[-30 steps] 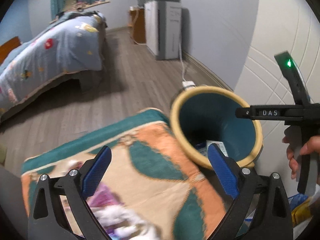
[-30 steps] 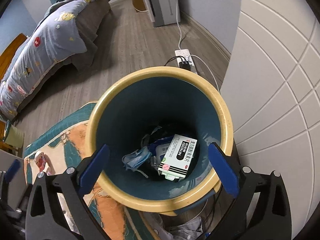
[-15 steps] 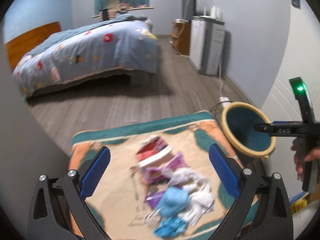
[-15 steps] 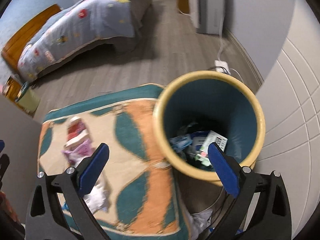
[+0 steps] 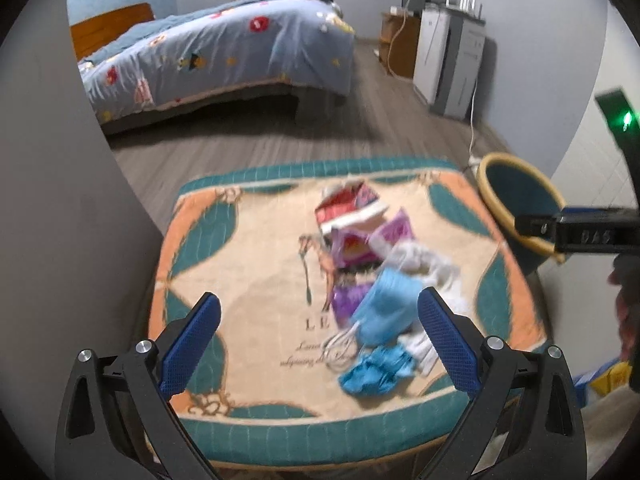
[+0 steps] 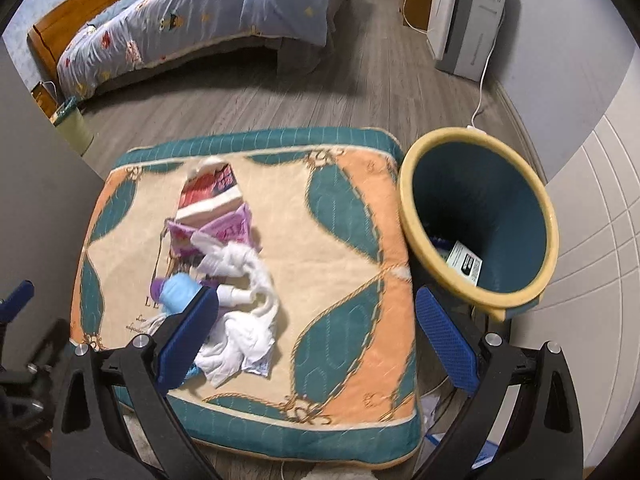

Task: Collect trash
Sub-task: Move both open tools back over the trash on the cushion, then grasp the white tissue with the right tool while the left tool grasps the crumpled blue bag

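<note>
Bed: we see a bed (image 5: pixel 224 48) under a blue quilt dotted with flowers, its wooden headboard (image 6: pixel 80 12) at the far left.
Floor: grey wood planks (image 6: pixel 248 96) run between bed and cushion.
Cabinet: a white and grey unit (image 5: pixel 452 64) stands against the wall, with a white cable (image 6: pixel 486 80) trailing down.

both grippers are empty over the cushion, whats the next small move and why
Probably lower the left gripper onto the light blue face mask and close on it. Both grippers are open and hold nothing, the trash pile still lies on the patterned cushion, and the mask sits almost between the left fingers. The bin waits beside the cushion.
</note>
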`<action>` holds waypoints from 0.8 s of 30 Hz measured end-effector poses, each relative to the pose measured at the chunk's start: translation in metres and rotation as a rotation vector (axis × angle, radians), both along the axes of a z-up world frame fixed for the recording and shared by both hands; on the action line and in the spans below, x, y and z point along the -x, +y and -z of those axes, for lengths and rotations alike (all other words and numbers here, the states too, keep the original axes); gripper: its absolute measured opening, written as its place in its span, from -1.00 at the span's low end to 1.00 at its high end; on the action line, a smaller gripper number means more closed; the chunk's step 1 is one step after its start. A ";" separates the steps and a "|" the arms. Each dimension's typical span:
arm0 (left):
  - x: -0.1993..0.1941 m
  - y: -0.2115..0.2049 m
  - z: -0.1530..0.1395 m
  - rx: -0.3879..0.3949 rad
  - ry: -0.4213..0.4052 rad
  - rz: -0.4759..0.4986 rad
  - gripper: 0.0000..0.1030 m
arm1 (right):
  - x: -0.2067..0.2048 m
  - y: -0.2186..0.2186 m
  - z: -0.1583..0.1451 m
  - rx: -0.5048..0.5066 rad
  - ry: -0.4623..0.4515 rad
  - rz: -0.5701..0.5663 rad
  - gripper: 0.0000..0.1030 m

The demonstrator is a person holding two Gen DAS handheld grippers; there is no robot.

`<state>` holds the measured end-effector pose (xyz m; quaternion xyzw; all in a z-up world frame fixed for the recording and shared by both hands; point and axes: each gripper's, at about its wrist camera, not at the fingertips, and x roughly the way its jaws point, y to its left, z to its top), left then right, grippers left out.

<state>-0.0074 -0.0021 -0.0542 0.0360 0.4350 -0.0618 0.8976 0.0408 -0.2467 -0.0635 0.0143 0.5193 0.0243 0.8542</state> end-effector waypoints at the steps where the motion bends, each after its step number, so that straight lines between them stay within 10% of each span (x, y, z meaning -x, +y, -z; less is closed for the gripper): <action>1: 0.001 0.000 0.005 -0.003 0.015 0.002 0.90 | 0.001 0.004 0.001 0.006 -0.003 -0.003 0.89; 12: -0.002 -0.010 0.055 -0.051 0.211 0.051 0.89 | 0.007 0.025 0.021 0.011 0.041 -0.010 0.84; 20: -0.002 -0.028 0.074 -0.040 0.276 0.138 0.78 | 0.002 0.040 0.051 -0.023 0.138 -0.100 -0.05; 24: -0.004 -0.036 0.085 -0.028 0.319 0.176 0.51 | -0.001 0.055 0.063 0.009 0.169 -0.171 -0.10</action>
